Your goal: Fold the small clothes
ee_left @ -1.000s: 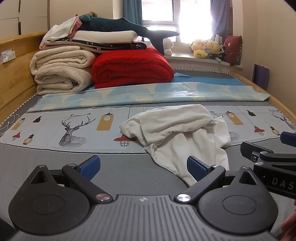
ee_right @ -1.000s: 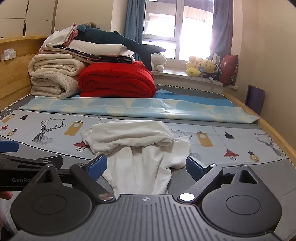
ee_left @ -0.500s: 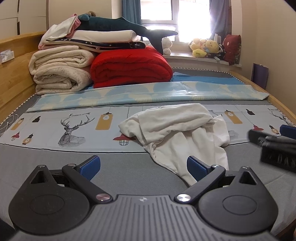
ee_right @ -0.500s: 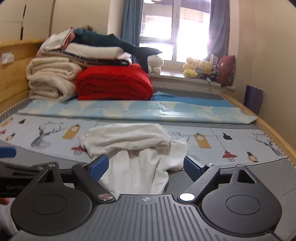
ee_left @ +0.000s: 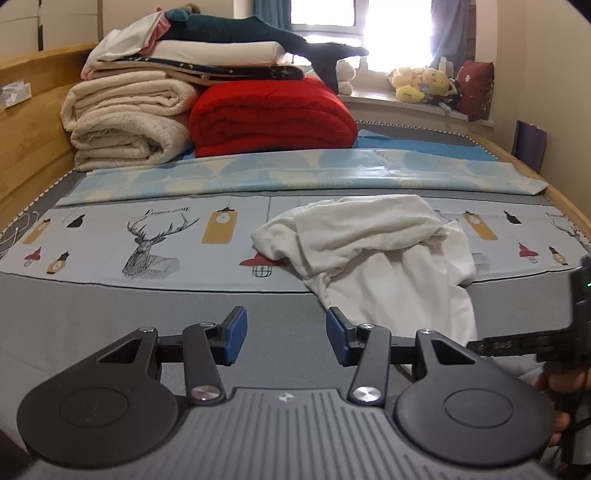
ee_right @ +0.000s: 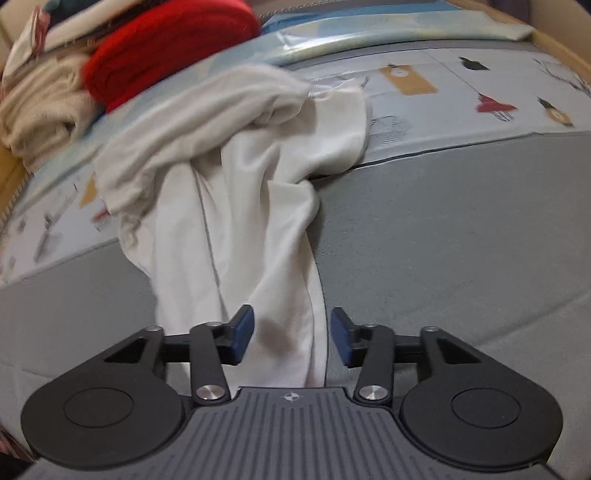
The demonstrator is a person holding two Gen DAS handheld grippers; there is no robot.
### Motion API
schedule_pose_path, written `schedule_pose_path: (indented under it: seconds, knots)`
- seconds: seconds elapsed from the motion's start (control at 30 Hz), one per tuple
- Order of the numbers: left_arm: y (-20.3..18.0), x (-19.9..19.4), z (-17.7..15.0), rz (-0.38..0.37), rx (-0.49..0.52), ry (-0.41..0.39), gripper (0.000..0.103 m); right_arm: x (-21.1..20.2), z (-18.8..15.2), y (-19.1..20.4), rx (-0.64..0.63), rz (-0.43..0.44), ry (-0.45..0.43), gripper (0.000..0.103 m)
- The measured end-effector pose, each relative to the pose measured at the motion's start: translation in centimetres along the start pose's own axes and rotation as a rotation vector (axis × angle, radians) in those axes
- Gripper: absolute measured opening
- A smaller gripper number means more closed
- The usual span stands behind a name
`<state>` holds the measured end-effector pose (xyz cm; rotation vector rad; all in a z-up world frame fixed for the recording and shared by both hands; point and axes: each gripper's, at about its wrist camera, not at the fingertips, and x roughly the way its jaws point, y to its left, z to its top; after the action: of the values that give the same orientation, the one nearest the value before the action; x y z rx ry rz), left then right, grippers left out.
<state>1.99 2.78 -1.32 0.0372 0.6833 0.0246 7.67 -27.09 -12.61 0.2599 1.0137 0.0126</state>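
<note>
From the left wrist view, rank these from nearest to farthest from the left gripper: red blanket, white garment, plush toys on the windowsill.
1. white garment: just ahead of the left gripper, to the right.
2. red blanket: folded, further up the bed, centre-left.
3. plush toys: on the windowsill, far right.

Window (ee_left: 388,33) glare, right view motion-blurred, fisheye edges

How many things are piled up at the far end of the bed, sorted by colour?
Cream rolled blankets: 2
Red quilt: 1
Dark teal plush shark: 1
White folded bedding: 1
Dark patterned folded layer: 1
Total: 6
</note>
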Motion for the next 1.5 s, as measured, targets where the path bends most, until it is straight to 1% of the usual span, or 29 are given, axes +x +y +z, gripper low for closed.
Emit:
schedule_pose_path:
  seconds: [0.03,0.07,0.17,0.23,0.27,0.3,0.33,0.37,0.4,0.47,0.57,0.6,0.7,0.8,0.87,0.9,0.97,1.03,1.07,1.1,1.17,1.2,1.27,1.33,1.37,1.4,1.47,1.5]
  knots:
    - [0.2,0.0,0.0,0.002,-0.006,0.003,0.053,0.7,0.0,0.5,-0.023,-0.001,0.007,0.054]
    - [0.5,0.1,0.1,0.005,-0.012,0.005,0.053,1.4,-0.1,0.9,-0.044,0.005,0.022,0.058]
    - [1.2,-0.1,0.1,0.006,-0.024,0.006,0.053,3.1,0.1,2.2,-0.087,0.007,0.085,0.066]
    - [1.6,-0.1,0.1,0.006,-0.026,0.011,0.054,3.4,0.1,3.2,-0.128,-0.014,0.083,0.066]
    - [1.9,-0.1,0.0,0.007,-0.025,0.015,0.054,3.3,0.2,3.7,-0.156,-0.025,0.079,0.054]
    - [2.2,-0.1,-0.1,0.009,-0.025,0.019,0.054,3.2,0.1,4.2,-0.185,-0.022,0.073,0.026]
    - [2.5,-0.1,-0.1,0.011,-0.028,0.022,0.054,3.0,-0.1,4.8,-0.222,-0.018,0.071,0.016]
    - [2.9,-0.1,-0.2,0.013,-0.033,0.025,0.054,2.7,-0.3,5.5,-0.259,-0.021,0.062,0.01]
    - [3.3,-0.2,-0.3,0.014,-0.037,0.026,0.054,2.4,-0.7,6.2,-0.297,-0.023,0.051,0.007]
    - [4.0,-0.2,-0.4,0.022,-0.045,0.026,0.054,1.4,-1.6,8.2,-0.393,-0.01,0.025,0.006]
    - [5.1,-0.4,-0.6,0.033,-0.061,0.029,0.054,-0.9,-4.0,12.4,-0.593,0.071,-0.033,0.006]
    - [5.4,-0.4,-0.6,0.036,-0.065,0.03,0.054,-1.7,-4.8,13.9,-0.662,0.112,-0.046,0.006]
    - [6.1,-0.5,-0.8,0.051,-0.072,0.035,0.054,-3.5,-6.2,17.0,-0.762,0.25,-0.045,0.006]
    - [6.5,-0.5,-0.8,0.062,-0.081,0.038,0.054,-4.5,-7.7,19.3,-0.819,0.41,0.017,0.006]
    - [6.5,-0.5,-0.7,0.066,-0.084,0.037,0.054,-4.6,-8.2,20.1,-0.821,0.47,0.086,0.006]
    - [6.4,-0.6,-0.7,0.068,-0.081,0.035,0.054,-4.6,-8.3,20.2,-0.81,0.474,0.114,0.009]
    - [6.3,-0.5,-0.8,0.074,-0.075,0.037,0.055,-4.9,-7.6,19.6,-0.765,0.464,0.147,0.009]
    - [6.2,-0.5,-0.8,0.071,-0.079,0.039,0.055,-5.5,-5.7,18.2,-0.702,0.479,0.163,0.019]
    - [6.1,-0.5,-0.8,0.069,-0.079,0.038,0.055,-6.1,-4.7,17.2,-0.676,0.483,0.169,0.029]
    - [6.0,-0.4,-0.7,0.066,-0.079,0.038,0.055,-6.8,-3.8,16.4,-0.671,0.479,0.161,0.037]
    - [5.8,-0.4,-0.5,0.056,-0.086,0.04,0.055,-8.5,-2.2,15.1,-0.726,0.455,0.11,0.041]
    - [5.7,-0.4,-0.3,0.053,-0.09,0.037,0.055,-9.5,-1.3,13.9,-0.753,0.448,0.086,0.041]
    - [5.8,-0.5,0.1,0.046,-0.098,0.033,0.055,-11.1,1.1,11.3,-0.754,0.422,0.046,0.041]
    - [6.2,-0.4,1.2,-0.009,-0.091,0.055,0.055,-11.9,3.4,8.1,-0.697,0.356,-0.019,0.041]
    - [6.4,-0.2,2.0,-0.041,-0.067,0.066,0.055,-12.2,4.7,6.0,-0.642,0.304,-0.059,0.041]
    - [6.7,0.1,3.0,-0.069,-0.036,0.07,0.055,-12.4,5.6,4.0,-0.587,0.253,-0.096,0.041]
    - [7.2,0.8,5.0,-0.092,0.042,0.058,0.055,-12.1,7.6,-1.1,-0.444,0.119,-0.157,0.042]
    - [7.4,1.4,5.9,-0.112,0.086,0.06,0.055,-11.6,8.0,-3.5,-0.363,0.072,-0.149,0.043]
